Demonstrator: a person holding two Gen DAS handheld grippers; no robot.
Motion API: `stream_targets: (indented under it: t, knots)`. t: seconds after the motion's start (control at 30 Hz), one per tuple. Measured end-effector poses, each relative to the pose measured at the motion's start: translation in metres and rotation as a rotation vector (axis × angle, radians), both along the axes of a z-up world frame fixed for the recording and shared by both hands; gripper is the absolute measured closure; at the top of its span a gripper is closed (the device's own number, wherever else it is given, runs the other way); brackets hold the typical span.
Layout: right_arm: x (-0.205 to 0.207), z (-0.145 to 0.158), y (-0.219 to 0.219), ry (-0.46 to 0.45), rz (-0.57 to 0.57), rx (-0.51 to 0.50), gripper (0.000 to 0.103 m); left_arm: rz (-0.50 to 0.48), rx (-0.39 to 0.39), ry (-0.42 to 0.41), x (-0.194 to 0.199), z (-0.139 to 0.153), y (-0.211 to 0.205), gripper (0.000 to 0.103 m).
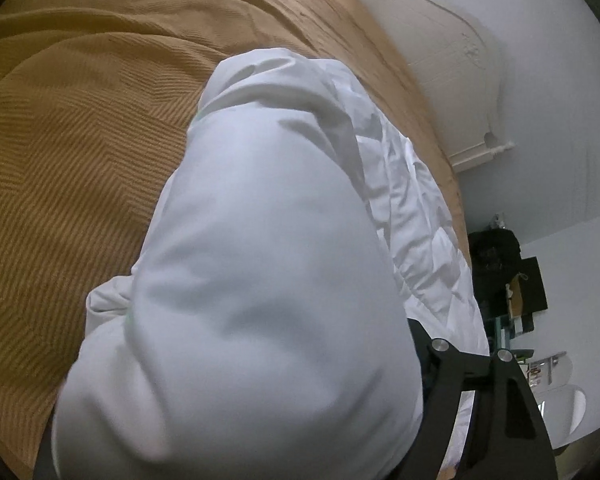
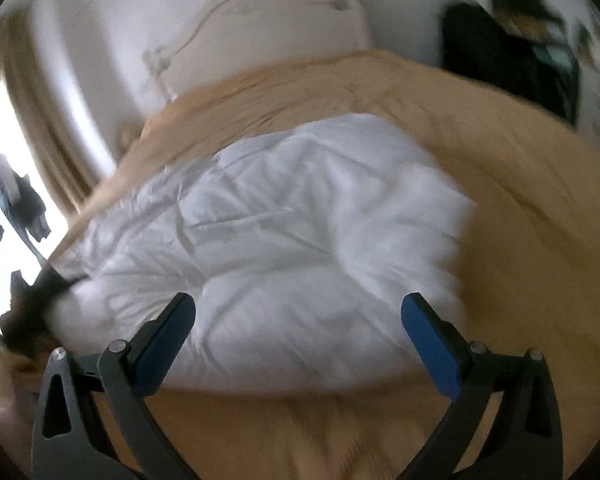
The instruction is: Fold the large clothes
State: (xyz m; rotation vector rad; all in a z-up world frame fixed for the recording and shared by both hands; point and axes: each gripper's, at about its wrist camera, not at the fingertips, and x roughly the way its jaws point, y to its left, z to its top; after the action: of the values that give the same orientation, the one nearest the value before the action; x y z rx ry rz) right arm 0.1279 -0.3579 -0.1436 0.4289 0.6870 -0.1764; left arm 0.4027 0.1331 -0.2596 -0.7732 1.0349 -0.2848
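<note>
White padded jacket (image 2: 276, 240) lying on bed, on mustard bedspread (image 1: 80, 152), toward headboard (image 2: 284, 12). Spread mostly flat but heavily creased; right-wrist view blurred, so seams and sleeves hard to make out.

Right tongs (image 2: 298, 312): spread wide, nothing between them, poised just above near edge of jacket. Blue pads (image 2: 432, 344) visible on inner faces.

Left tongs (image 1: 452, 384): only one side of linkage visible, remainder buried under a fold of white fabric draped over the lens side. Lifted fold filling most of left-wrist view, rising off the bed. Probably clamped on that fold (judgement from drape only); fingertips not visible, so cannot tell whether spread or closed.

Handling, judged:
- Light for its bulk, soft, puffy; no stiffness, so any lifted portion expected to sag and billow.
- Shell looked smooth, likely slippery; thin pinch liable to slide out.
- Padding springy: folds likely to reopen unless pressed down.

Where to take hold, judged:
- At hem or a stitched seam, where layers are thinner and firmer, not mid-panel.
- Deep bite, both layers gathered.
- Right tongs best placed at near edge, well apart from left hold, to keep fold line straight.

Risk: bedspread caught together with jacket.
</note>
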Motion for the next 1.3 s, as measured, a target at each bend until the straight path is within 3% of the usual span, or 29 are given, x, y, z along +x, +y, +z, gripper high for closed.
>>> stream_targets:
  t: [0.1,0.2,0.33,0.43,0.47,0.5,0.53,0.57,0.67,0.77,0.9,1.0,1.13,1.17,1.23,1.3]
  knots:
    - [-0.022,-0.016,-0.042,0.005,-0.055,0.256,0.0,-0.002,-0.009,-0.004,-0.001,-0.001,0.0,0.023]
    - [-0.014,-0.043,-0.07,-0.031,-0.061,0.514,0.0,-0.004,-0.018,-0.01,-0.007,-0.001,0.01,0.023]
    - [0.032,-0.076,-0.077,0.011,-0.036,0.644,0.0,-0.011,-0.031,-0.008,-0.011,-0.003,0.013,0.023]
    - [0.067,-0.078,-0.071,0.017,-0.021,0.606,0.0,-0.006,-0.032,-0.004,-0.012,-0.002,0.015,0.023]
    - [0.075,-0.074,-0.068,0.014,-0.016,0.589,0.008,-0.002,-0.03,-0.001,-0.012,-0.001,0.016,0.026]
    - [0.077,-0.069,-0.068,-0.003,-0.021,0.575,0.023,0.006,-0.027,0.008,-0.012,0.001,0.017,0.032]
    - [0.078,-0.065,-0.069,-0.002,-0.027,0.566,0.051,0.014,-0.032,0.009,-0.013,0.004,0.019,0.035]
    - [0.079,-0.06,-0.072,-0.014,-0.005,0.589,0.059,0.01,-0.033,0.001,-0.015,0.008,0.02,0.043]
    - [0.068,-0.037,-0.063,-0.039,0.028,0.562,0.066,-0.031,0.029,-0.045,-0.027,0.029,0.018,0.056]
    - [0.051,-0.011,-0.047,-0.041,0.062,0.513,0.067,-0.065,0.022,-0.065,-0.051,0.046,0.027,0.057]
    - [0.018,0.001,-0.037,-0.018,0.09,0.509,0.067,-0.084,-0.025,-0.018,-0.095,0.049,0.045,0.057]
    - [-0.007,-0.013,-0.038,0.039,0.065,0.561,0.062,-0.087,-0.036,0.023,-0.124,0.034,0.051,0.052]
    - [-0.012,-0.068,-0.048,0.11,-0.008,0.693,0.034,-0.05,-0.131,0.05,-0.129,0.001,0.061,0.04]
    - [-0.01,-0.081,-0.051,0.096,-0.009,0.755,0.034,-0.053,-0.12,0.047,-0.127,0.003,0.06,0.04]
    - [-0.011,-0.076,-0.051,0.1,-0.011,0.771,0.033,-0.061,-0.073,0.032,-0.124,0.012,0.056,0.04]
    - [-0.012,-0.059,-0.052,0.142,-0.019,0.701,0.031,-0.062,-0.068,0.033,-0.123,0.012,0.055,0.039]
